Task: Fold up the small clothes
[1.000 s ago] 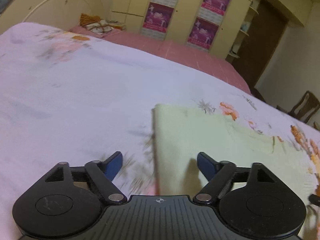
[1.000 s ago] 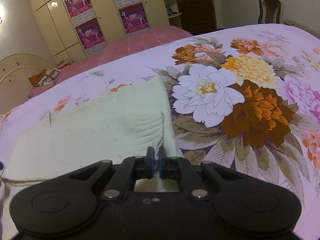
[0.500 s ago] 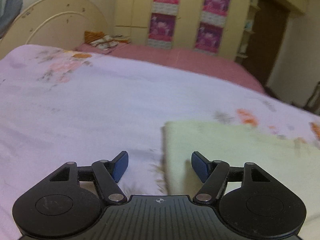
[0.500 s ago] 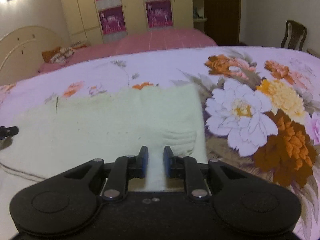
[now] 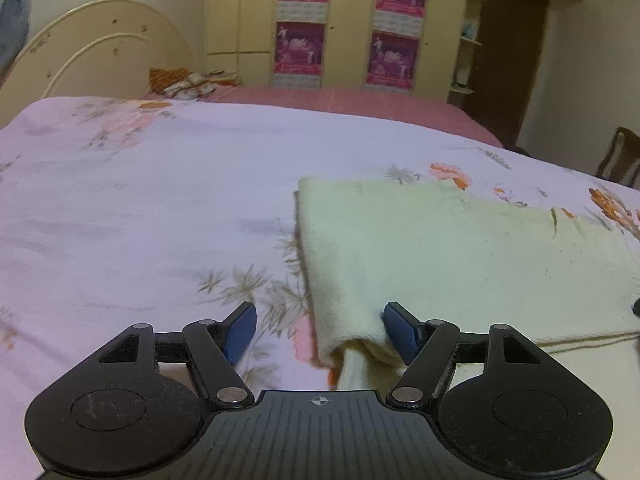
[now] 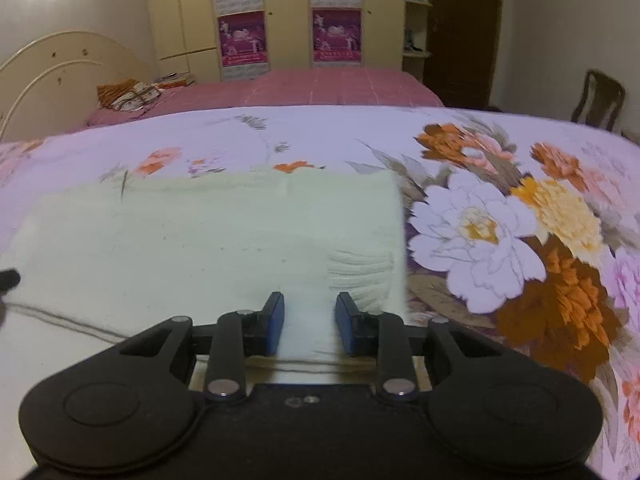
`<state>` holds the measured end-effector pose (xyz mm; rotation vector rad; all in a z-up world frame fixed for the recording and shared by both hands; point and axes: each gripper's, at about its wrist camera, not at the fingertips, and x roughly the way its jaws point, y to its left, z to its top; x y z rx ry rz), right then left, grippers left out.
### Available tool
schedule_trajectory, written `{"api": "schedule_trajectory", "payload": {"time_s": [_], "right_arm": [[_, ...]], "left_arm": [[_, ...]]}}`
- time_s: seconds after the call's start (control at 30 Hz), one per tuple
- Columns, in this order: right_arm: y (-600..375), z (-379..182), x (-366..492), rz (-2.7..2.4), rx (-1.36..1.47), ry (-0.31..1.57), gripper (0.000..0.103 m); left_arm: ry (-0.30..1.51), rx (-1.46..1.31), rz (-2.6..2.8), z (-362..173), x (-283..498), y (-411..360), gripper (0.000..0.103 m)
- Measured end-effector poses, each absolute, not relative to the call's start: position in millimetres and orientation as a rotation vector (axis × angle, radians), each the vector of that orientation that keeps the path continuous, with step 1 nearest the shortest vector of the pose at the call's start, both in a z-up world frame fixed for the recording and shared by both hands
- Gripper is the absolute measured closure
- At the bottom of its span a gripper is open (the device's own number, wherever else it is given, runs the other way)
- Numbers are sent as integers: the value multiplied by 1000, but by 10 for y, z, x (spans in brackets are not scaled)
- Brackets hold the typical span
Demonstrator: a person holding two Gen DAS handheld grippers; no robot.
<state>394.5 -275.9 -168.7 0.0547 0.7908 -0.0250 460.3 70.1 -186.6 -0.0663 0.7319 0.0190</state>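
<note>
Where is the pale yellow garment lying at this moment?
The pale yellow garment lies flat on the floral bedspread, just ahead of both grippers; in the right wrist view the big white flower is directly to its right.

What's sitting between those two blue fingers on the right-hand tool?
In the right wrist view, the pale yellow garment lies between the right gripper's fingers. They have just been opening and stand apart, not pinching it.
</note>
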Motion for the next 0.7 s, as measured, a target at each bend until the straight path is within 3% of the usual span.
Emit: {"api": "schedule_trajectory", "payload": {"time_s": [0.23,0.37,0.5,0.7], "right_arm": [[-2485,-1517,3671,76,103,789,73],[-2222,-1529,3563,138,88,814,73],[-2054,-1612,3475,169,30,853,66],[-2408,-1684,3252,74,-38,844,64]], "left_arm": [[725,-45,-89,-1633,4252,319,32],[792,-51,-147,-1714,4161,70,32],[803,-4,-134,-1888,4067,-25,32],[821,23,-82,-1832,3955,95,32]]}}
